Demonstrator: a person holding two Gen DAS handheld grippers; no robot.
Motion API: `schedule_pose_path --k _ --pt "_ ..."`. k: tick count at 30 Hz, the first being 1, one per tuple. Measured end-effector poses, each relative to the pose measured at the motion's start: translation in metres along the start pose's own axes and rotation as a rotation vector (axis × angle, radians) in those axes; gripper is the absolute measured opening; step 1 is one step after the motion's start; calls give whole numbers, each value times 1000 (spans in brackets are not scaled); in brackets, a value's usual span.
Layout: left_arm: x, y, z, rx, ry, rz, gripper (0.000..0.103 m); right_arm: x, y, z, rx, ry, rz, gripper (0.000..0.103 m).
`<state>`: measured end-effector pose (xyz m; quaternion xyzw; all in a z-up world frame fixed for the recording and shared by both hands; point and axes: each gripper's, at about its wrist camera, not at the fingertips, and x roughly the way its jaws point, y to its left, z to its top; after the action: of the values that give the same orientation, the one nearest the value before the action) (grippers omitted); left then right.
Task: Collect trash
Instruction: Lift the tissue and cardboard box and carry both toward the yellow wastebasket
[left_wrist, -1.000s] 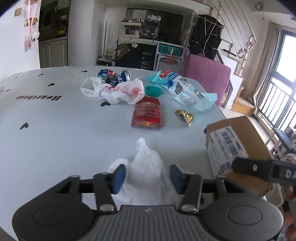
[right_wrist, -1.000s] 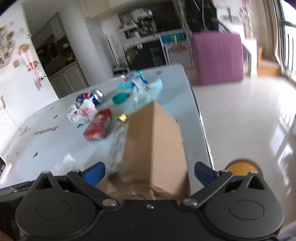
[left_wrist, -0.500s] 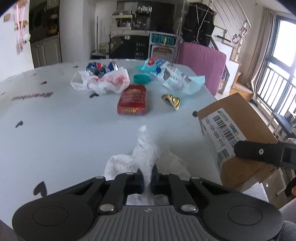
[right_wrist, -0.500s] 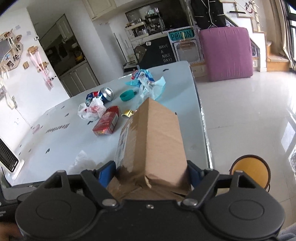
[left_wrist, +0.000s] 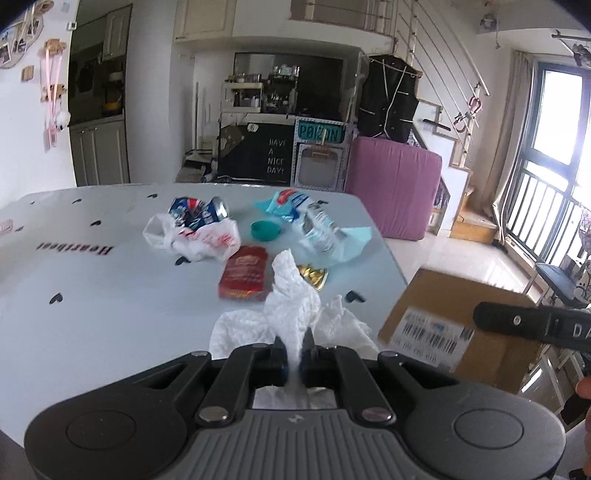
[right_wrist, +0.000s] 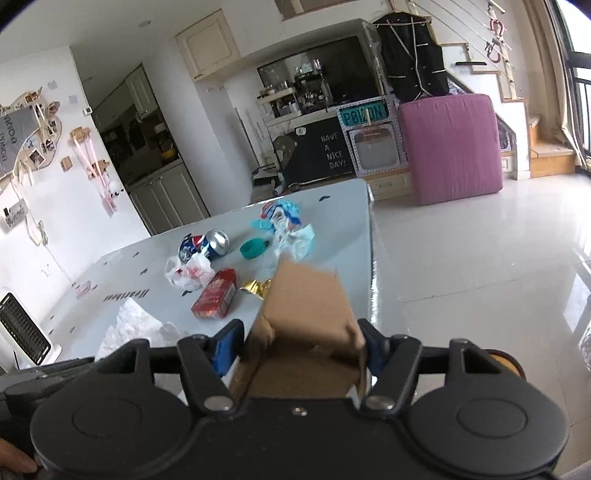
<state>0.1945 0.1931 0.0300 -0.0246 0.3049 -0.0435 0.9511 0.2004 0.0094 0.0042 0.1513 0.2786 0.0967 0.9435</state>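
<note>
My left gripper (left_wrist: 292, 351) is shut on a crumpled white tissue (left_wrist: 291, 302) and holds it just above the pale blue table (left_wrist: 110, 306). My right gripper (right_wrist: 301, 345) is shut on a brown cardboard box (right_wrist: 306, 314) with its open top toward the camera; the box also shows in the left wrist view (left_wrist: 454, 325) beyond the table's right edge. On the table lie a red packet (left_wrist: 245, 273), a gold wrapper (left_wrist: 314, 275), a white plastic bag (left_wrist: 201, 240), a crushed blue can (left_wrist: 199, 212), a teal lid (left_wrist: 265, 230) and a blue-and-clear wrapper (left_wrist: 317, 229).
The table's right edge (right_wrist: 371, 266) drops to a glossy white floor (right_wrist: 480, 258). A purple block (left_wrist: 395, 192) and a black cabinet (left_wrist: 255, 155) stand behind the table. A round yellow stool (right_wrist: 504, 360) sits on the floor at right.
My left gripper closed on the tissue and lifted it. My right gripper closed on the cardboard box and tilted it, so its open top now faces the camera.
</note>
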Motion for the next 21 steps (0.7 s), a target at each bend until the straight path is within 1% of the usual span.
schedule_pose_path --k 7,12,17,21 --pt "-3 -27 0 11 -3 -10 6 -9 -20 0 6 13 42 64" --pt "-2 -38 4 16 -2 -7 6 -16 -28 3 5 -8 51 64" --pt "1 -57 12 27 -18 -19 6 -28 -46 9 5 -41 32 64" --pt "8 -83 17 42 -27 -48 6 -38 -70 14 8 -57 -5 64"
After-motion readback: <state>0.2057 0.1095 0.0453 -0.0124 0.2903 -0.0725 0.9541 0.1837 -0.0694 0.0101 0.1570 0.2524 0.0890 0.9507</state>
